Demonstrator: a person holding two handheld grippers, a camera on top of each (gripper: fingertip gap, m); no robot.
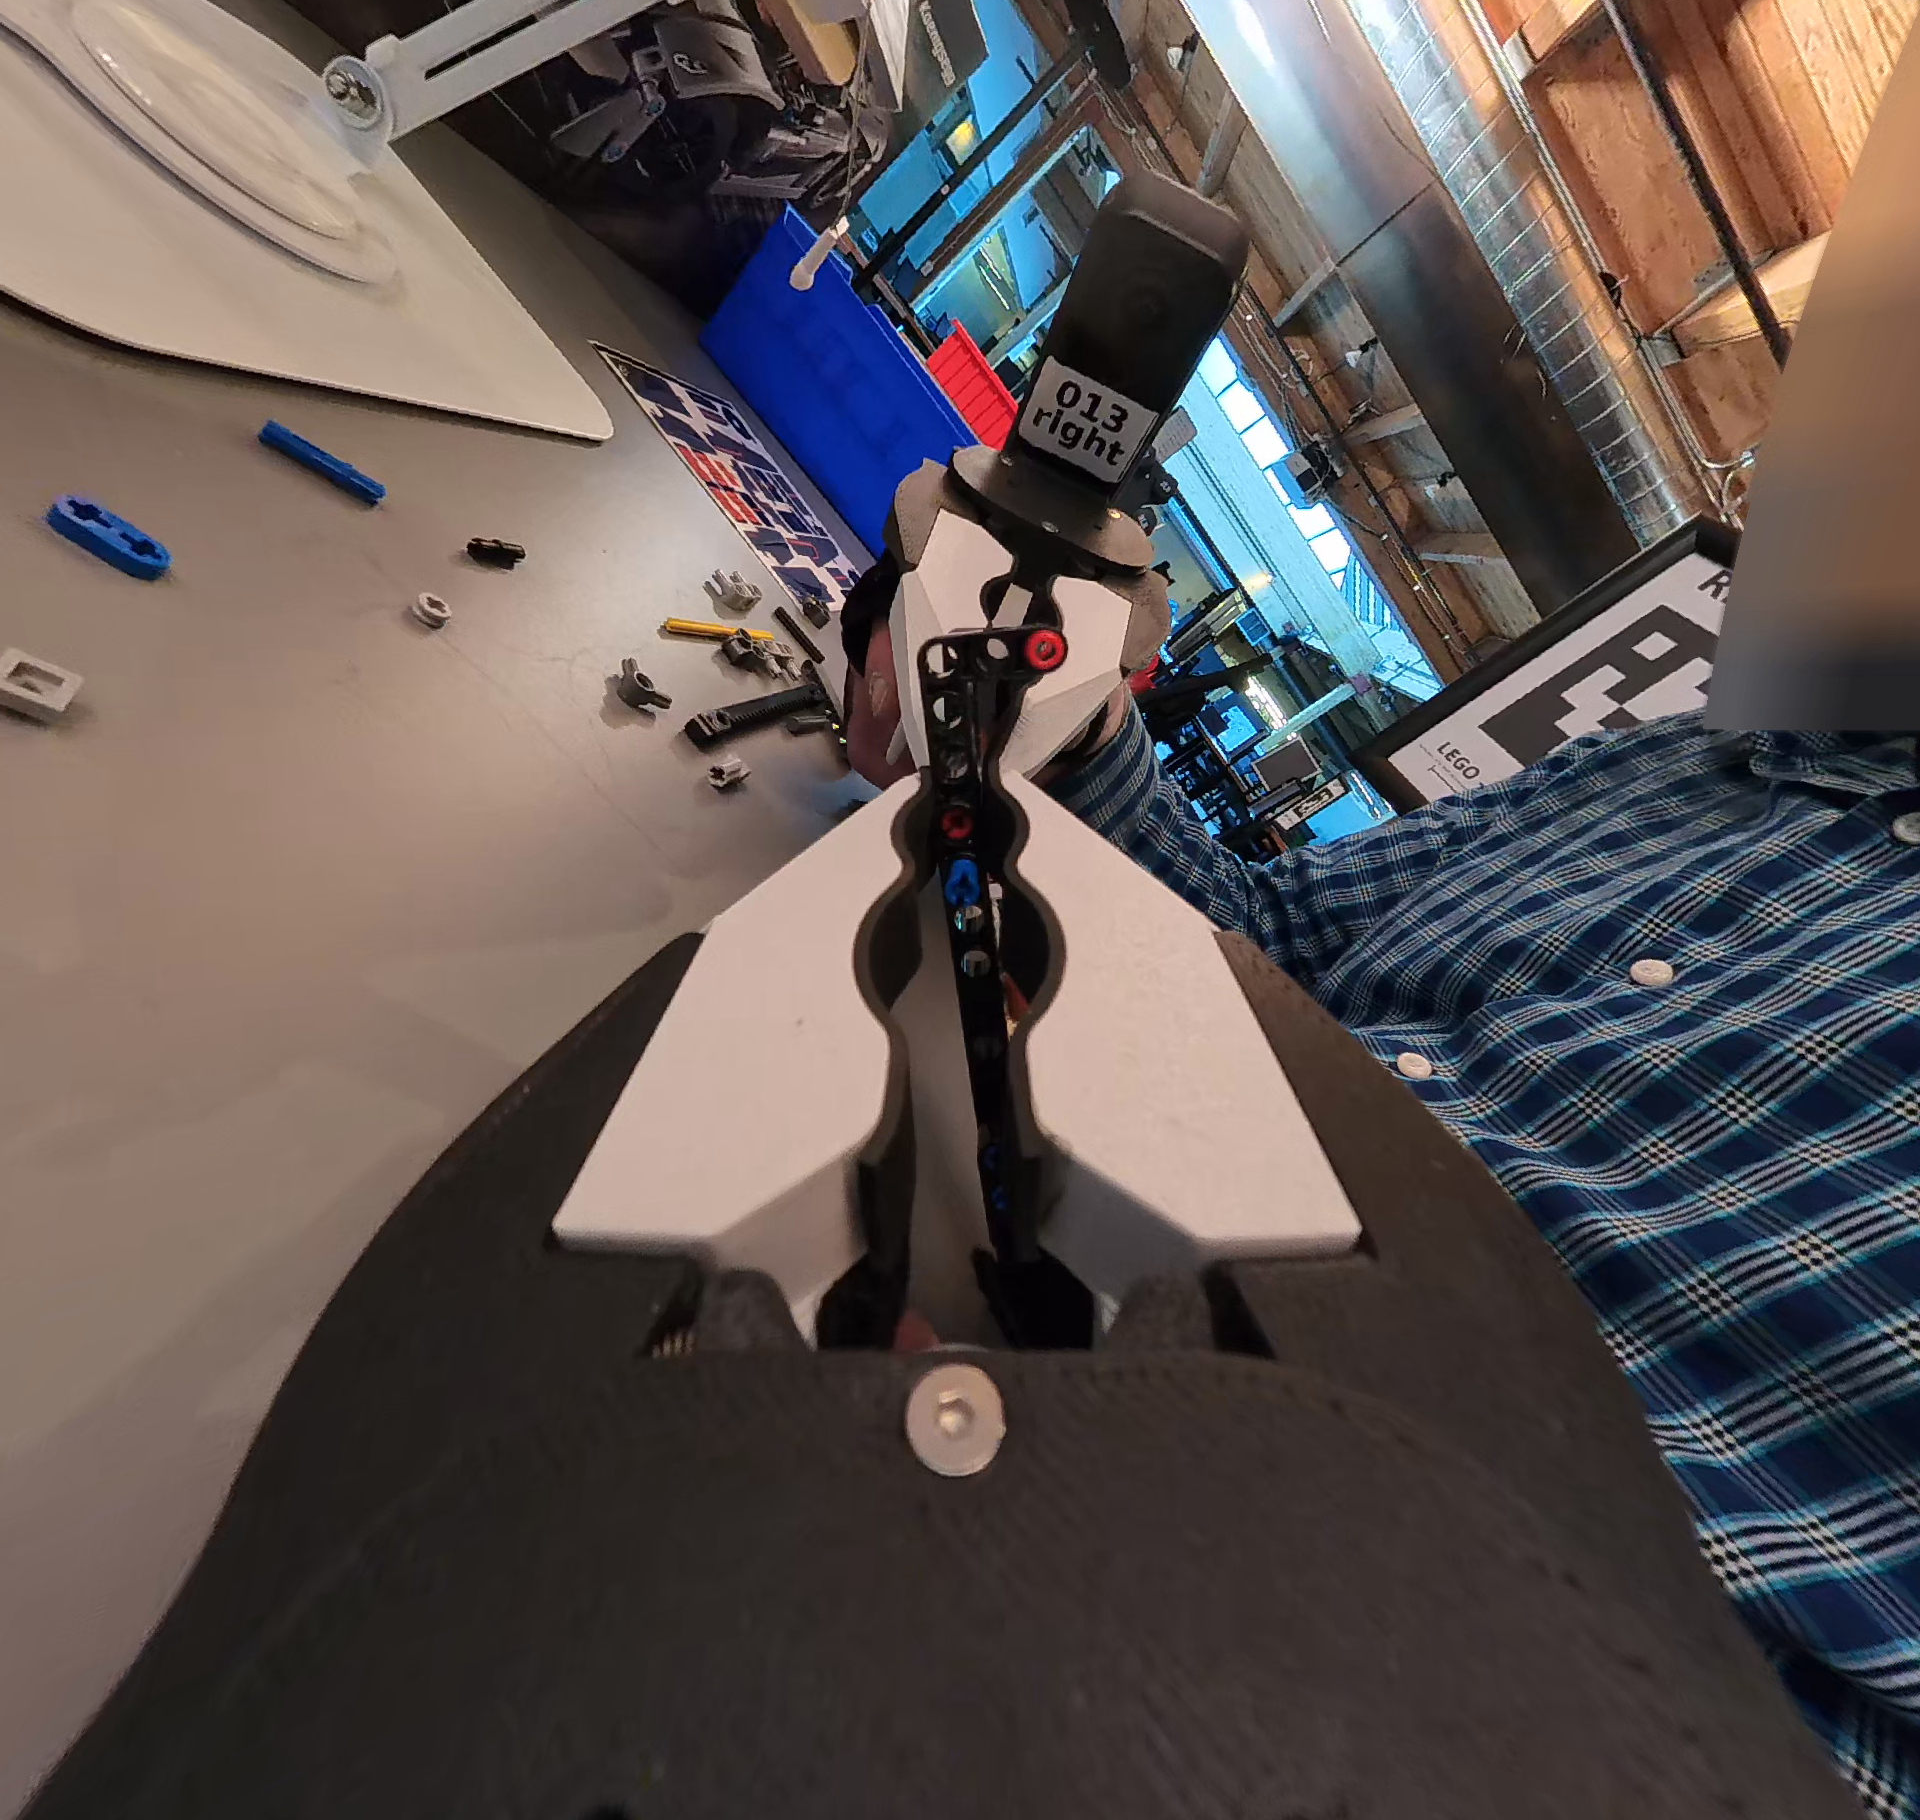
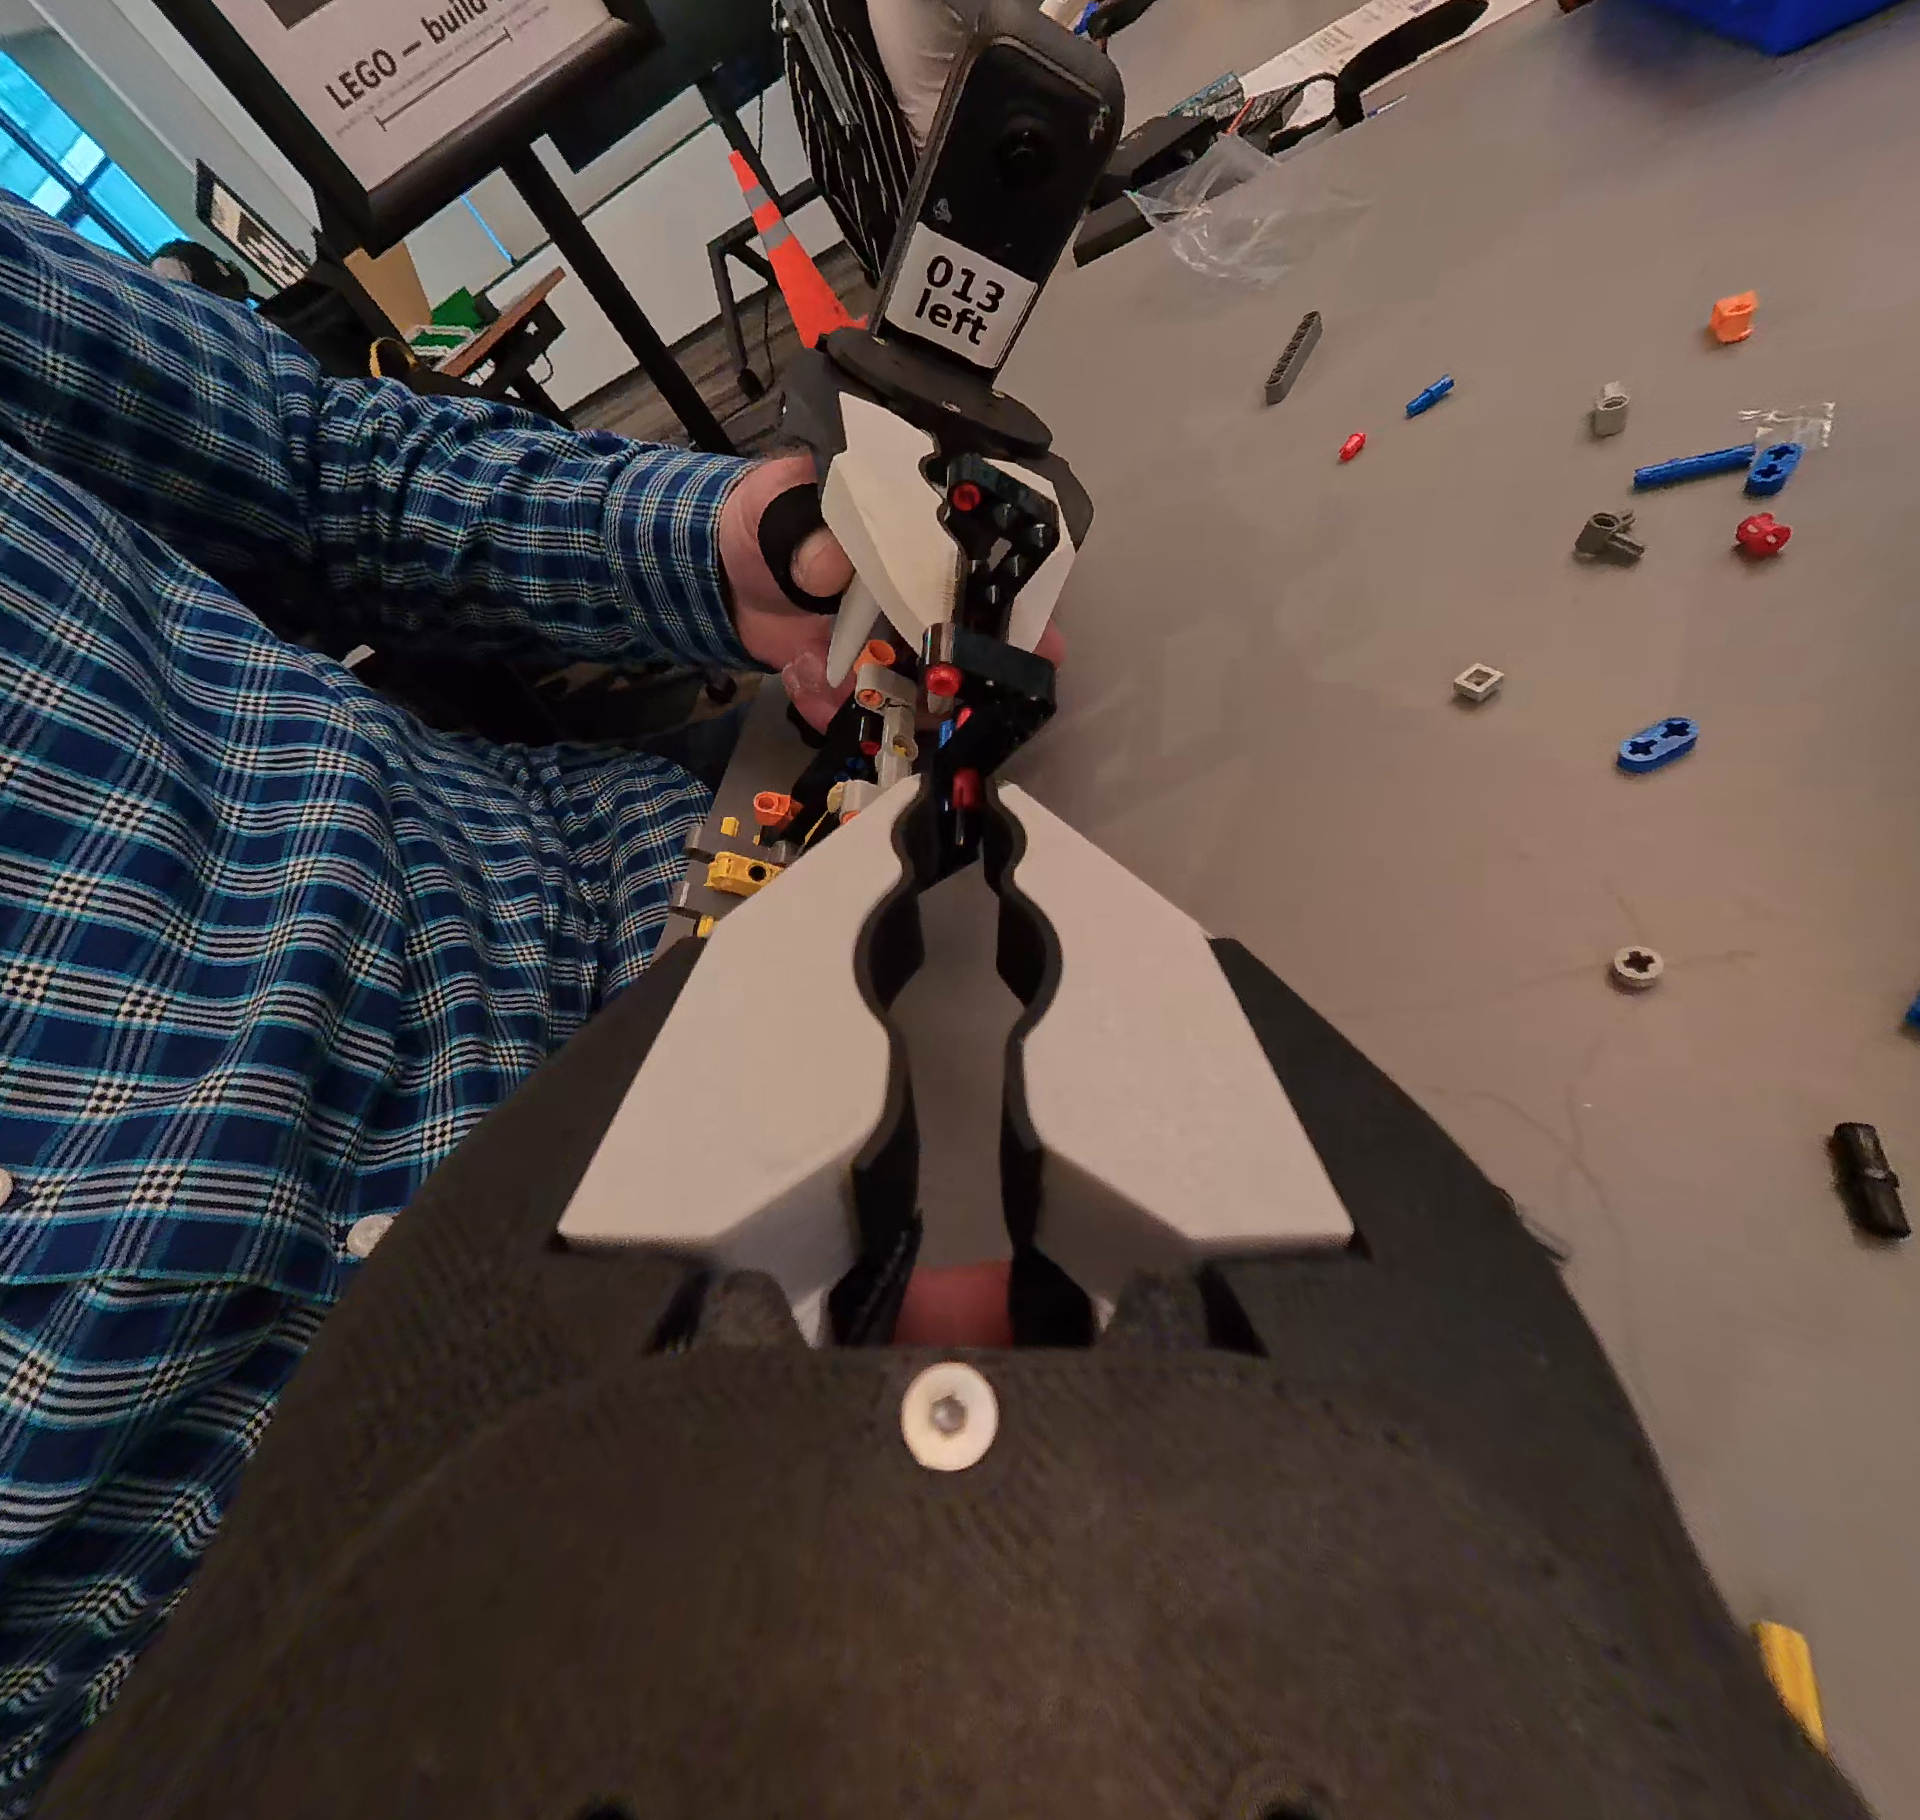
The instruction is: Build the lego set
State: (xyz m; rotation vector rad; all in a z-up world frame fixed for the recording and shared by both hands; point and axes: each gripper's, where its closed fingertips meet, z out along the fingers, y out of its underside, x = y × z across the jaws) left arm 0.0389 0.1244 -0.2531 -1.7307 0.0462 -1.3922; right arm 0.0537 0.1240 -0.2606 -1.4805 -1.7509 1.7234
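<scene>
Holding the black frame (image 1: 961, 897) in both tongs, left (image 1: 961, 783) and right (image 2: 961, 794) clenched on it. If we twist, red pins (image 2: 964, 788) could pop onto the worktop (image 2: 1351, 835).

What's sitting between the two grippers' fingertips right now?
Only the black lego assembly: the left gripper clamps one end, the right gripper pinches the other, per both wrist views.

An orange traffic cone (image 2: 790, 253) stands on the floor past the table's edge, beside a framed sign (image 2: 416, 35) on black legs (crumpled clear plastic (image 2: 1216, 212) lies near the table's far edge).
</scene>
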